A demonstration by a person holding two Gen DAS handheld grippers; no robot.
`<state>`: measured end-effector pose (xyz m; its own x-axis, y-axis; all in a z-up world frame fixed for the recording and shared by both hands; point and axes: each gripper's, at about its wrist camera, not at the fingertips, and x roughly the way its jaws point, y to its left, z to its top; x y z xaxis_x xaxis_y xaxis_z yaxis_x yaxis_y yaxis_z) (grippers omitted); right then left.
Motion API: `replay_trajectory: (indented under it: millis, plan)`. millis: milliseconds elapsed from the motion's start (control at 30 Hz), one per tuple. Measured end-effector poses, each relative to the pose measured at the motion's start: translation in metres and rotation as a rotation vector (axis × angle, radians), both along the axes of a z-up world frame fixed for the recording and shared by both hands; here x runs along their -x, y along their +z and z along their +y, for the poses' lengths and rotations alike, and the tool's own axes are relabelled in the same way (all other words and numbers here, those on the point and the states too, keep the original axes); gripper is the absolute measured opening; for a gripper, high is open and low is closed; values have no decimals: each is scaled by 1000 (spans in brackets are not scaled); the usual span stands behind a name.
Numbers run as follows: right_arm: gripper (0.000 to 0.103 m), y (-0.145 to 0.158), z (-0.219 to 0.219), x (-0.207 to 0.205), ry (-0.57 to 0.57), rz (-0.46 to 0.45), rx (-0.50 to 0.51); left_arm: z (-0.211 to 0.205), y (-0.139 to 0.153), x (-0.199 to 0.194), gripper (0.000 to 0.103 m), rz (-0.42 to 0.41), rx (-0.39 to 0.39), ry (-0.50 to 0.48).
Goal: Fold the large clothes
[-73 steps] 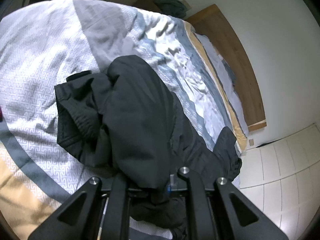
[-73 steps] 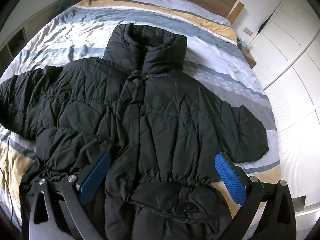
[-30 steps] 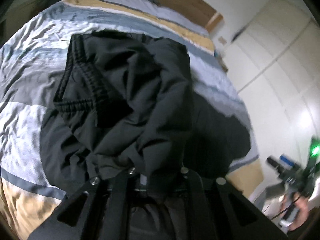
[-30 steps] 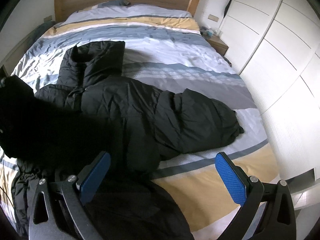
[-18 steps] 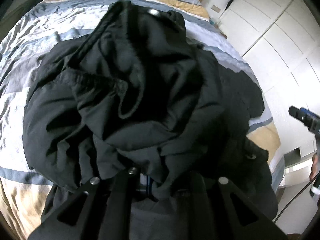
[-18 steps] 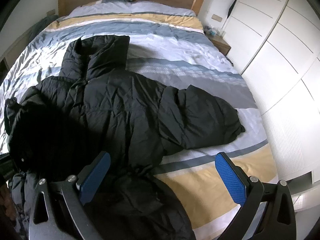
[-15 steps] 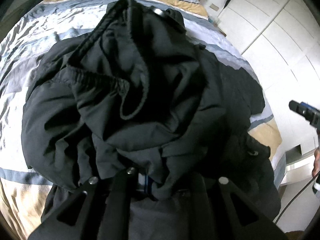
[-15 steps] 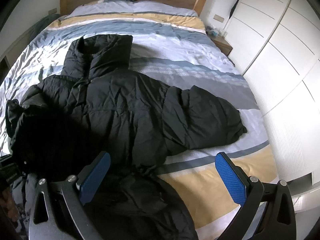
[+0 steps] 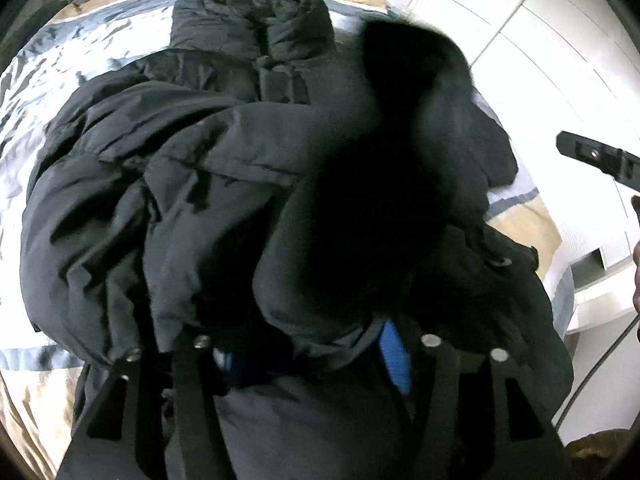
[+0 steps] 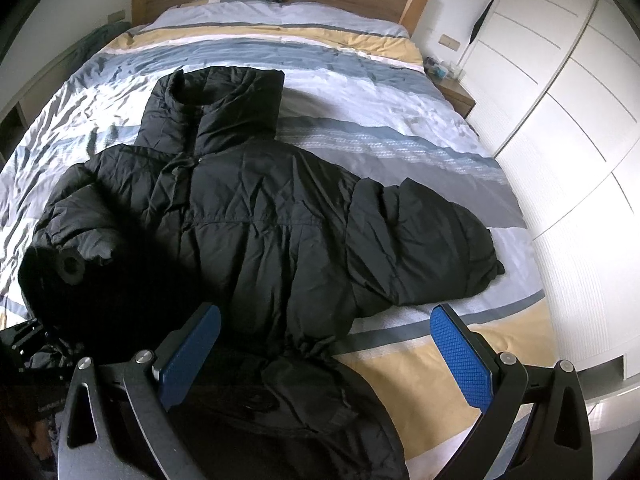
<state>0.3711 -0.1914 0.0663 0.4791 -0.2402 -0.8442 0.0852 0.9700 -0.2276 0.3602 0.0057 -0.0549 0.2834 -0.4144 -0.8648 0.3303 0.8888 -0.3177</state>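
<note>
1. The bed [image 10: 360, 80], in striped bedding, fills the right wrist frame; white wardrobe doors [image 10: 560, 100] run down its right edge.
2. The black puffer jacket [image 10: 260, 220] lies across the bed centre, collar toward the upper left.
3. The right gripper [image 10: 324, 356] hovers low, fingers spread wide, gripping nothing.
4. The left gripper [image 9: 308, 356] is buried in jacket fabric at the frame bottom; its fingers' state I cannot tell.

The black jacket [image 9: 224, 184] drapes over the left gripper [image 9: 308, 356], hiding its fingertips, and its hem runs off frame.

Both views bedward (shared jacket [image 10: 256, 216])
</note>
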Motion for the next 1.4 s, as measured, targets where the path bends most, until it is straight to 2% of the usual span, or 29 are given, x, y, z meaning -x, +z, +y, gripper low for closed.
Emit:
replay_trajectory:
  millis: [167, 400, 567, 733, 967, 1167, 1400]
  plan:
    - [102, -1, 1, 0, -3, 1, -6, -12, 5, 10, 64, 3, -16, -15]
    - [102, -8, 1, 1, -3, 12, -17, -25, 16, 22, 64, 5, -51, -43]
    - [102, -12, -1, 2, -7, 15, -31, -37, 30, 35, 64, -29, -80, -93]
    - [102, -13, -2, 3, -5, 16, -37, -46, 41, 49, 64, -32, -52, -137]
    - [102, -13, 1, 1, 3, 12, -53, -33, 63, 64, 64, -13, 12, -148]
    - [102, -18, 17, -1, 52, 20, -74, -4, 75, 76, 64, 20, 66, -91]
    - [102, -21, 43, -2, 121, 28, -95, 41, 87, 74, 64, -21, 64, 37]
